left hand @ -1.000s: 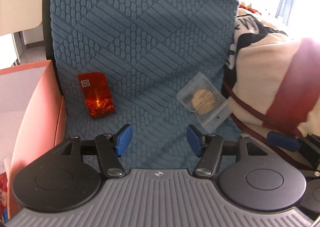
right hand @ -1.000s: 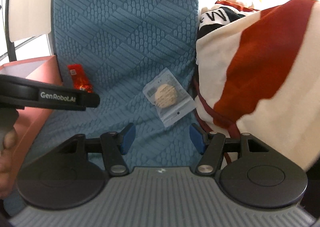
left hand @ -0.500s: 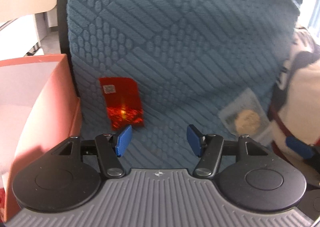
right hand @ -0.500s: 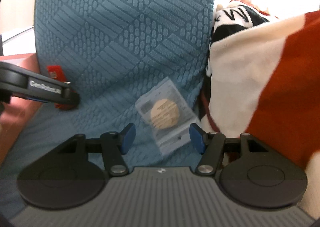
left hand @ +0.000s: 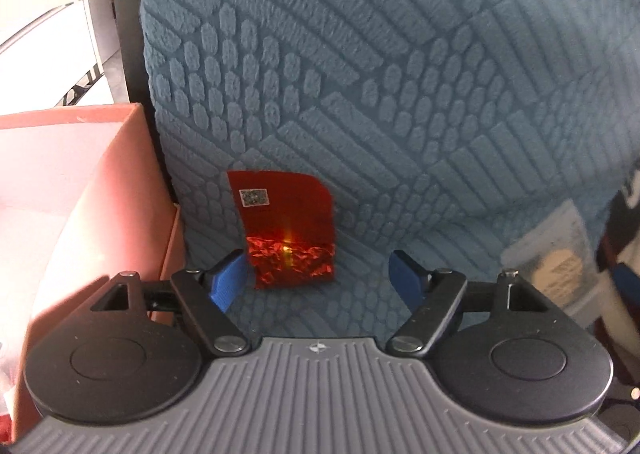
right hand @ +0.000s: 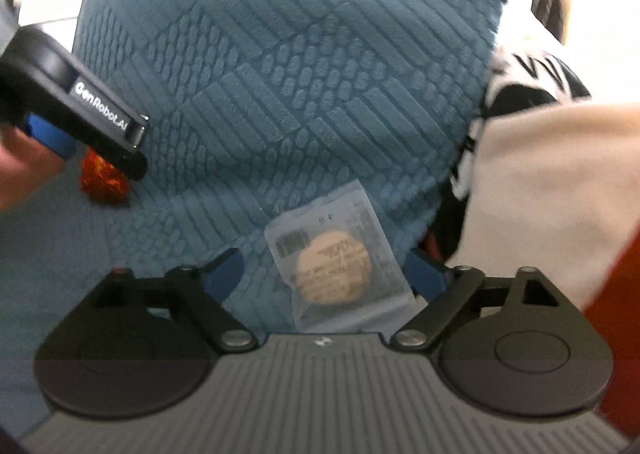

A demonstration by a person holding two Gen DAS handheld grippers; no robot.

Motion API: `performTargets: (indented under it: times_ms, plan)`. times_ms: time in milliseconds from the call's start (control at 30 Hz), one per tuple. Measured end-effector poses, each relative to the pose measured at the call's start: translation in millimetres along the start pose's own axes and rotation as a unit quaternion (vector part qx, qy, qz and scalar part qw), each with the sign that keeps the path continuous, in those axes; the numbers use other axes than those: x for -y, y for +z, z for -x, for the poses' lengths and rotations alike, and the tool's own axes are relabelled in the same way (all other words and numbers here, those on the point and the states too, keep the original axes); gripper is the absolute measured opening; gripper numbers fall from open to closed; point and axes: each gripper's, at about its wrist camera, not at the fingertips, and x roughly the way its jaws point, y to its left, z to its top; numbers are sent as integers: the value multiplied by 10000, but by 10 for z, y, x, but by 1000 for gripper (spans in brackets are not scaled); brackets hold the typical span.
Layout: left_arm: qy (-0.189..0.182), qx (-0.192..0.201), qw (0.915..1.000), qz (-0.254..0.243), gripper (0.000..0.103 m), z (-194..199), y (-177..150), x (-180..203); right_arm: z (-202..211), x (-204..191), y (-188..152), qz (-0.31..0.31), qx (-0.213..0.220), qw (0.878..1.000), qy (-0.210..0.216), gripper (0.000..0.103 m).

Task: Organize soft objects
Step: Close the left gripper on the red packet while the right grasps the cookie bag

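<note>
Now the red foil packet (left hand: pixel 286 230) lies on the blue cushion (left hand: pixel 400 94) between the spread fingers of the left gripper (left hand: pixel 316 278), having slid in from 11 o'clock. Likewise the clear pouch (right hand: pixel 340 262) sits inside the spread right gripper (right hand: pixel 324 274). Both look ready for pinching; pink box (left hand: pixel 80 190) waits at 9 o'clock.

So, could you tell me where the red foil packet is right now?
In the left wrist view the red foil packet lies on the blue textured cushion, just beyond the open left gripper, right of the pink box.
</note>
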Motion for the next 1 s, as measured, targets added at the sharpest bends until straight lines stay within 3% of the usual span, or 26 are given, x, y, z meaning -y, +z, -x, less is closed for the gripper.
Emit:
performTargets:
  times_ms: [233, 467, 567, 733, 1000]
  plan:
    - [167, -228, 9996, 60, 81, -186, 42, -40, -320, 2, -1, -31, -317, 9995, 84, 92]
    - [244, -315, 9992, -41, 81, -383, 64, 5, -491, 74, 21, -386, -319, 9984, 263, 91]
    - [279, -254, 9993, -2, 79, -432, 43, -16, -575, 60, 30, -453, -440, 9977, 263, 78]
    - [275, -192, 9994, -30, 59, -466, 32, -76, -690, 56, -4, -364, -661, 9971, 118, 63]
    - [141, 25, 9998, -100, 57, -274, 16, -138, -586, 165, 46, -729, -664, 9951, 95, 37]
